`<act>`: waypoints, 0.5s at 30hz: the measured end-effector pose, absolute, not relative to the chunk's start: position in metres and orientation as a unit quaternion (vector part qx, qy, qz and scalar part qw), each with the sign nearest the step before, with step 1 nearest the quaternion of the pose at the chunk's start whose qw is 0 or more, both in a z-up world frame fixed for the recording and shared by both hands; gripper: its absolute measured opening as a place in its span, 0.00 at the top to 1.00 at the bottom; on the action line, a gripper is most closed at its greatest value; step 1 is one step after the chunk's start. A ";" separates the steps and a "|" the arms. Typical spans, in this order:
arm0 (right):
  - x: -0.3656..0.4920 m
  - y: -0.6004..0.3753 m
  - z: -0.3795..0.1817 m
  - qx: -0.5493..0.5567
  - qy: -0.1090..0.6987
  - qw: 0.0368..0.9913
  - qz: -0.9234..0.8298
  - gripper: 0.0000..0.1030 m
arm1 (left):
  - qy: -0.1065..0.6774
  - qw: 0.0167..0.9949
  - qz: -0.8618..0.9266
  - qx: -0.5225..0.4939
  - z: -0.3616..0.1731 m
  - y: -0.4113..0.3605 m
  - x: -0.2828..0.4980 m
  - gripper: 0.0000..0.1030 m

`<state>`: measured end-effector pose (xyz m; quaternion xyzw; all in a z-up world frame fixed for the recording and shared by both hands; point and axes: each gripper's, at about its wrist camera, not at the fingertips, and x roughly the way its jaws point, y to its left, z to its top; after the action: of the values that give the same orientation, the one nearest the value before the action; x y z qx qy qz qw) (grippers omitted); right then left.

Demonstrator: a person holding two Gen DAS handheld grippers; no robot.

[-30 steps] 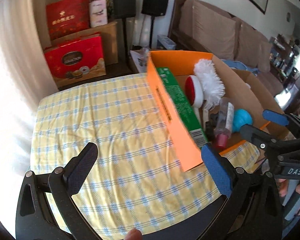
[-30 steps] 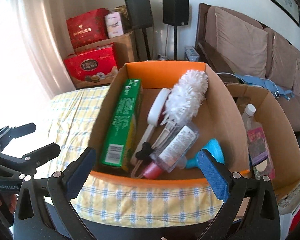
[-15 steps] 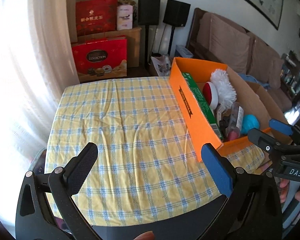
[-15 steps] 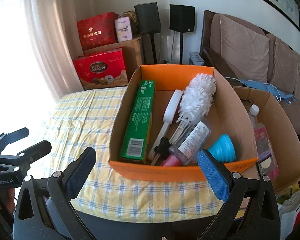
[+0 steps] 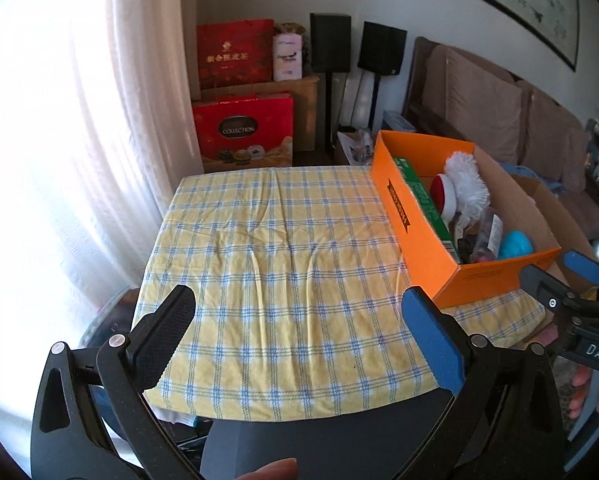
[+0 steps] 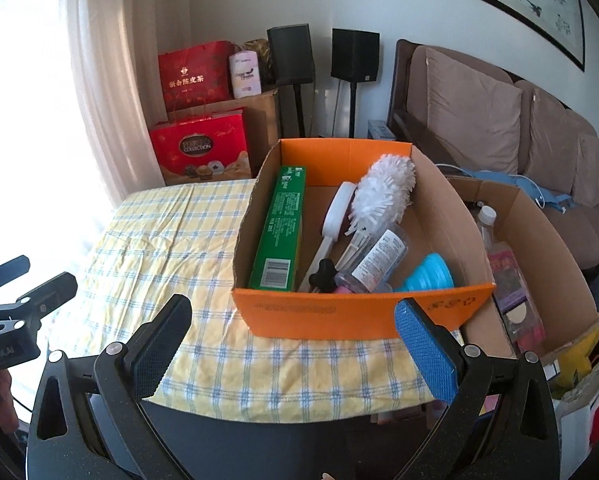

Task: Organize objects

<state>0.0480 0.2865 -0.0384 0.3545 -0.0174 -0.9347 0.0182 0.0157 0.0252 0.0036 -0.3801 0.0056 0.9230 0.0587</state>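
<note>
Orange cardboard box [image 6: 363, 312] sits at the checked tablecloth's [image 5: 283, 248] right edge, crammed with a green carton [image 6: 281, 236], white brush [image 6: 383, 192] and small bottle [image 6: 379, 262]; light, stiff goods, best pinched by carton edge or brush handle, while left gripper [image 5: 299, 336] and right gripper [image 6: 291, 344] hang wide, holding nothing

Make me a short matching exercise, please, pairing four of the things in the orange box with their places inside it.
Things:
1. green carton
2. white duster
3. teal funnel
4. clear bottle

Places:
A. near right corner of the orange box
B. along the left wall
C. lying between the carton and the funnel, pink cap toward the near wall
D. fluffy head toward the far wall

Pairs: 1-B, 2-D, 3-A, 4-C
</note>
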 end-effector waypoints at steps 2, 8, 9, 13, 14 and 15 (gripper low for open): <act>0.052 0.288 -0.038 0.353 -0.021 0.019 -0.935 0.01 | -0.005 0.059 0.922 -0.382 0.002 0.021 0.019 0.00; 0.061 0.291 -0.040 0.353 -0.023 0.015 -0.935 0.01 | -0.008 0.056 0.919 -0.389 -0.005 0.018 0.029 0.00; 0.062 0.291 -0.041 0.354 -0.023 0.014 -0.935 0.01 | -0.009 0.055 0.919 -0.390 -0.007 0.018 0.030 0.00; 0.065 0.292 -0.044 0.357 -0.023 0.011 -0.934 0.01 | -0.004 0.051 0.919 -0.391 -0.009 0.018 0.032 0.00; 0.065 0.293 -0.044 0.357 -0.022 0.010 -0.934 0.01 | -0.004 0.050 0.919 -0.391 -0.009 0.019 0.033 0.00; 0.066 0.293 -0.044 0.357 -0.022 0.009 -0.934 0.01 | -0.004 0.050 0.919 -0.392 -0.008 0.019 0.033 0.00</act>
<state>0.0657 0.2926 -0.0441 0.3573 -0.0218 -0.9337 0.0089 0.0329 0.0192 -0.0084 -0.3916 -0.0038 0.9188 0.0502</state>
